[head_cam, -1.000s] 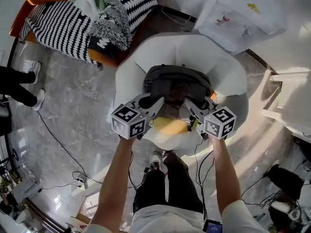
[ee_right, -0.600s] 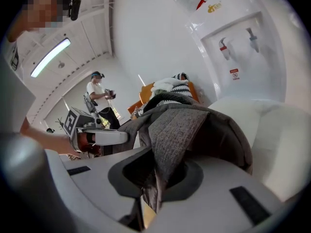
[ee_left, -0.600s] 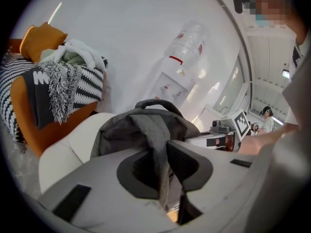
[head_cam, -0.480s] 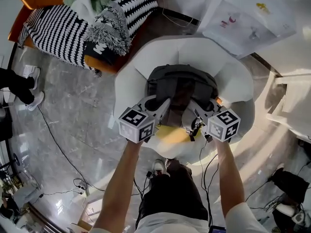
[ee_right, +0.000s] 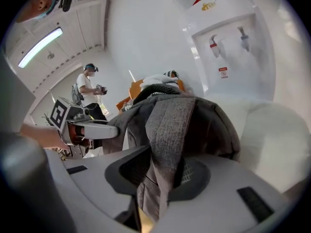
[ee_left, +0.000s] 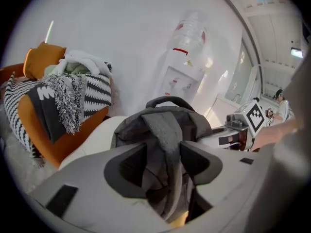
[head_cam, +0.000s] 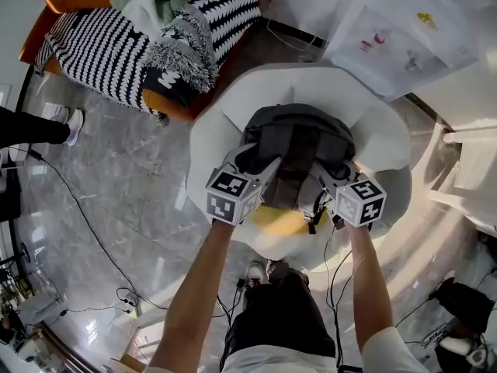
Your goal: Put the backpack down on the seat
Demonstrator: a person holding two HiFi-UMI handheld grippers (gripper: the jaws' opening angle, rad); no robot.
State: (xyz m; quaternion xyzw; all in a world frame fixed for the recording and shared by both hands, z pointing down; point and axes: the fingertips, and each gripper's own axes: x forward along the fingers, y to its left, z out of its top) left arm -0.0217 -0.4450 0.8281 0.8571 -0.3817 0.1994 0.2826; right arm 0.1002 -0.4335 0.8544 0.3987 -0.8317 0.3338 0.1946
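**Head view:** The backpack is dark grey with a darker centre panel. It rests on the white, rounded seat with its strap side turned up. The left gripper and right gripper lie at its near corners and cover its lower edge. A yellowish blur just below the pack cannot be identified.

**Left gripper view:** A grey woven shoulder strap runs down between the jaws. They have just been opening and now stand released, with a clear gap at the left pad (the right pad sits closer, contact uncertain). A carry handle arches over the pack's top. The strap's lower end vanishes into the gripper's throat.

**Right gripper view:** The second strap hangs between these jaws, which have also just been opening and no longer clamp it. The left pad is clear of it. The strap overlaps the right pad, so any contact there is hard to judge. The gripper body cuts off the pack's bottom.
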